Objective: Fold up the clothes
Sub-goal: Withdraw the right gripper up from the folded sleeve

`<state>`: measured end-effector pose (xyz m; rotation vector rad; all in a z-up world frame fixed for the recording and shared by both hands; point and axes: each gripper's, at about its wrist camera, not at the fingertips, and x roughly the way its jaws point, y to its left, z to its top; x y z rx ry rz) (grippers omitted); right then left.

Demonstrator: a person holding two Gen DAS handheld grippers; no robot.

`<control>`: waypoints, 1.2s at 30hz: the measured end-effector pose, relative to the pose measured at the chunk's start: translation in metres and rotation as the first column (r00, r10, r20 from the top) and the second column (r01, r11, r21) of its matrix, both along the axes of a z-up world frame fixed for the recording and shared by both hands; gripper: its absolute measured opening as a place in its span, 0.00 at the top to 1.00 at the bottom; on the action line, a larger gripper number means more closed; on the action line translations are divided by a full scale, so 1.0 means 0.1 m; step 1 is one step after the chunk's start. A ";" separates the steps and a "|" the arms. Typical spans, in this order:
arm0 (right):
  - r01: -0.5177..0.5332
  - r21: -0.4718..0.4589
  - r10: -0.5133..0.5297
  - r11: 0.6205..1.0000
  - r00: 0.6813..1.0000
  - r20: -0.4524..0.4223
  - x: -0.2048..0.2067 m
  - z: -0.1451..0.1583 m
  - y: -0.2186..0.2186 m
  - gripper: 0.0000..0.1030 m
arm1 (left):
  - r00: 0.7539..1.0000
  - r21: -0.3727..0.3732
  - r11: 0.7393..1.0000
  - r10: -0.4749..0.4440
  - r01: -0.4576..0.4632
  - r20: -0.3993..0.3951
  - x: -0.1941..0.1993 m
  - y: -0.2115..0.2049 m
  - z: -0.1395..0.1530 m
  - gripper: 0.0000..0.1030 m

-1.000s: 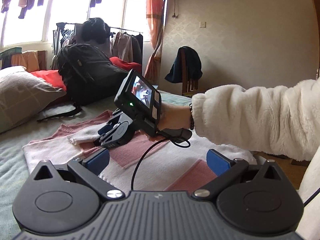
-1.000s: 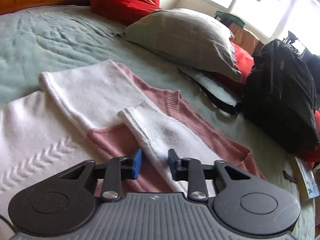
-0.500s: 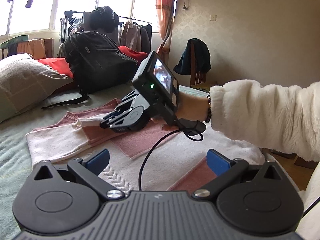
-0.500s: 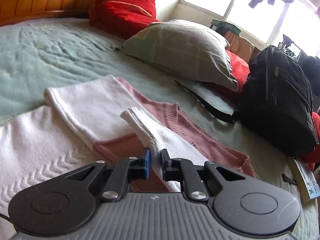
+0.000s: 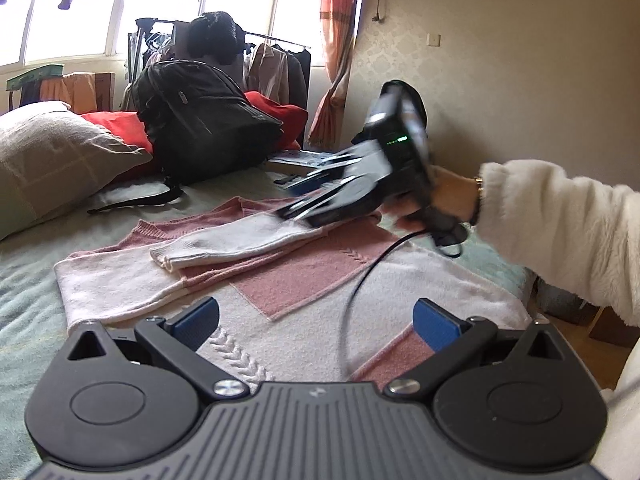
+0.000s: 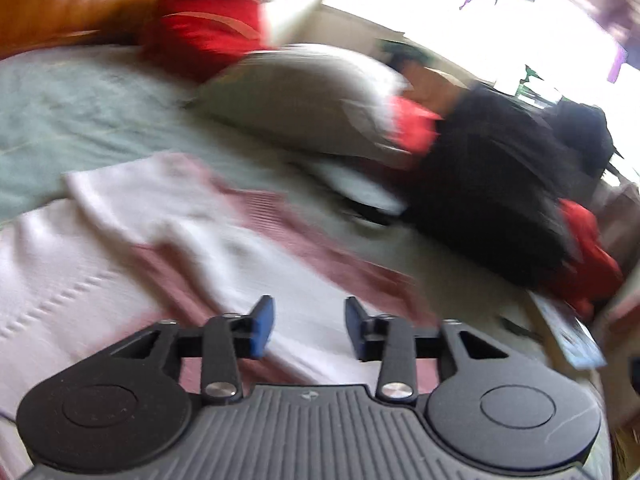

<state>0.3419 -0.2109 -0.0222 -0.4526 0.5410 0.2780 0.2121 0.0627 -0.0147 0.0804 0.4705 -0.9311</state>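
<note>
Right gripper (image 6: 306, 326): your jaws have just opened, nothing between them, sleeve (image 5: 240, 240) dropped across the sweater (image 5: 304, 280) — that sleeve fold looks done.

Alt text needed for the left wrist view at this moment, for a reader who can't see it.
A pink and white sweater lies flat on a bed, one sleeve folded across it. The right gripper, motion-blurred, is above the sleeve, while the open left gripper hovers over the near hem. A black backpack sits behind.

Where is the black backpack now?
In the left wrist view, the black backpack stands on the bed at upper left, behind the sweater, beside the grey pillow.
</note>
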 end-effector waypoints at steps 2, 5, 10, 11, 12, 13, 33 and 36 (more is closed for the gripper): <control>0.114 0.074 -0.113 0.991 0.993 -0.017 0.05 0.01 -0.41 0.52 | 1.000 0.001 1.000 0.005 -0.005 -0.006 0.02 -0.01 -0.01 0.01; 0.264 0.162 -0.248 0.951 0.962 -0.114 0.16 -0.23 -0.92 0.53 | 1.000 0.018 1.000 0.016 -0.016 -0.022 0.09 -0.06 -0.06 0.01; 0.322 0.202 -0.290 0.925 0.941 -0.172 0.12 -0.52 -1.20 0.54 | 0.997 0.054 0.997 0.052 -0.049 -0.062 0.24 -0.15 -0.17 0.01; 0.319 0.204 -0.289 0.925 0.943 -0.165 0.11 -0.49 -1.20 0.54 | 0.996 0.064 0.997 0.058 -0.054 -0.070 0.27 -0.16 -0.20 0.01; 0.309 0.205 -0.282 0.929 0.947 -0.151 0.11 -0.45 -1.20 0.54 | 0.995 0.073 0.996 0.064 -0.059 -0.077 0.30 -0.18 -0.23 0.01; 0.296 0.205 -0.273 0.933 0.953 -0.135 0.11 -0.40 -1.20 0.54 | 0.994 0.083 0.995 0.069 -0.062 -0.084 0.33 -0.19 -0.25 0.01; 0.401 0.241 -0.343 0.884 0.906 -0.247 1.05 -0.60 -1.53 0.39 | 0.983 0.155 0.983 0.117 -0.094 -0.145 0.56 -0.31 -0.47 0.01; 0.417 0.248 -0.354 0.874 0.898 -0.263 1.05 -0.47 -1.56 0.40 | 0.981 0.164 0.981 0.124 -0.099 -0.150 0.58 -0.33 -0.49 0.01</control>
